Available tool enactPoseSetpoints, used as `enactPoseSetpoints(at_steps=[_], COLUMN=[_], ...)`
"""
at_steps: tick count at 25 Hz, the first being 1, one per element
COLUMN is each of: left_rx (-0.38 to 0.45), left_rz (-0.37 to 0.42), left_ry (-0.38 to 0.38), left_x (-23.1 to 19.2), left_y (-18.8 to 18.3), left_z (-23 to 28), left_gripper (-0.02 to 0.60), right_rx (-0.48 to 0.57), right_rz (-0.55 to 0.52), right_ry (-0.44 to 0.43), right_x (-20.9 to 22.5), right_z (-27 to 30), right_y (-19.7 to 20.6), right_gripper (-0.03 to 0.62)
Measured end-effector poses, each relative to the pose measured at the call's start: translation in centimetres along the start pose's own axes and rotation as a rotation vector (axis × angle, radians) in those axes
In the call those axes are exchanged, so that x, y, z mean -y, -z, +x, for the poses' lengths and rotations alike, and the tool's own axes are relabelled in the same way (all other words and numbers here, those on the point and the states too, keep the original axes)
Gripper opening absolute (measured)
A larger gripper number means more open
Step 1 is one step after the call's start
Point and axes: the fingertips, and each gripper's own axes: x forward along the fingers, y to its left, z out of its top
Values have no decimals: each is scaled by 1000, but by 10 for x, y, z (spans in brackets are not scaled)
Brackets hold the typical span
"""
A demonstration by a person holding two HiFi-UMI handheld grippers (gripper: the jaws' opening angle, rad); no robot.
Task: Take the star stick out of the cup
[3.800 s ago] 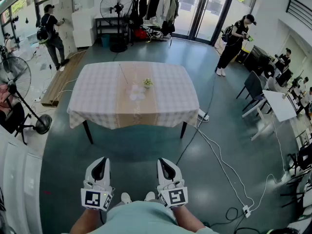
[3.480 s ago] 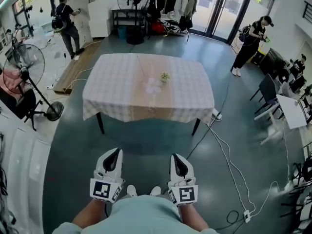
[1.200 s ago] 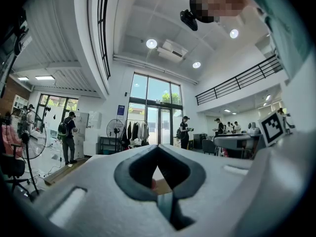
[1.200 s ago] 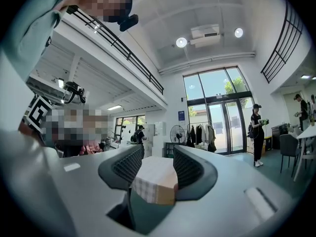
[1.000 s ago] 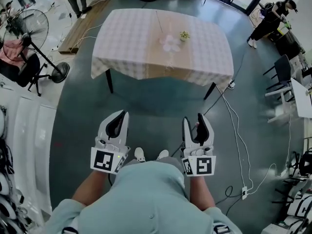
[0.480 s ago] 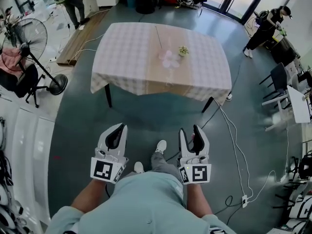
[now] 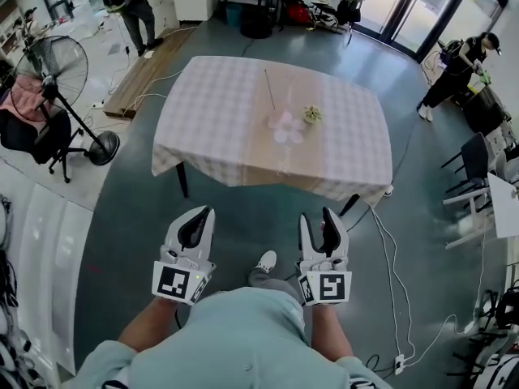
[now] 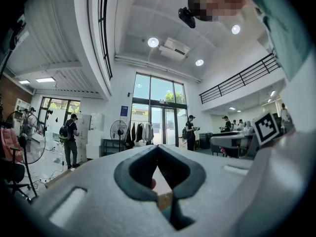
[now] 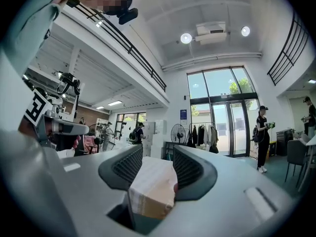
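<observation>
The table (image 7: pixel 211 128) with a checked cloth and a tan runner stands several steps ahead. On it sit a small cup (image 7: pixel 312 113) holding something yellow-green, a pale pink flower-shaped thing (image 7: pixel 285 128) and a thin stick (image 7: pixel 269 89) lying flat. No star shape can be made out at this distance. My left gripper (image 7: pixel 199 211) is held low by my body, shut and empty. My right gripper (image 7: pixel 320 215) is level with it, open and empty. The table (image 9: pixel 153 181) shows between the jaws of the right gripper (image 9: pixel 158 152). The tips of the left gripper (image 8: pixel 158 149) meet.
A standing fan (image 7: pixel 57 71) and a dark chair (image 7: pixel 32 136) are at the left. White cables (image 7: pixel 389 241) run over the floor at the right. People stand at the back left (image 7: pixel 134 2) and back right (image 7: pixel 462 63). My shoe (image 7: pixel 266 259) is between the grippers.
I have walked toward the table, which now looks larger and nearer. The right gripper, shut in the earliest frames, now stands open. The left has stayed shut.
</observation>
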Motion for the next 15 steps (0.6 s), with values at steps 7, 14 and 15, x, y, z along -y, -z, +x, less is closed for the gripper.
enactPoseSetpoints(at_steps=[7,14,15], left_rx=[4,-37,-44], left_rz=[28,-17,-23], left_ry=[-17,-17,-20], left_x=[12,26,26], left_y=[-10,-4,-2], left_z=[91,143,147], left_gripper=[2,2,2], right_rx=[5,-34,-35], right_rz=[-5,19,23], right_ry=[-72,-86,-86], right_x=[55,96,100], right_z=[57,91,94], right_y=[4,24,24], right_gripper=[172,172,172])
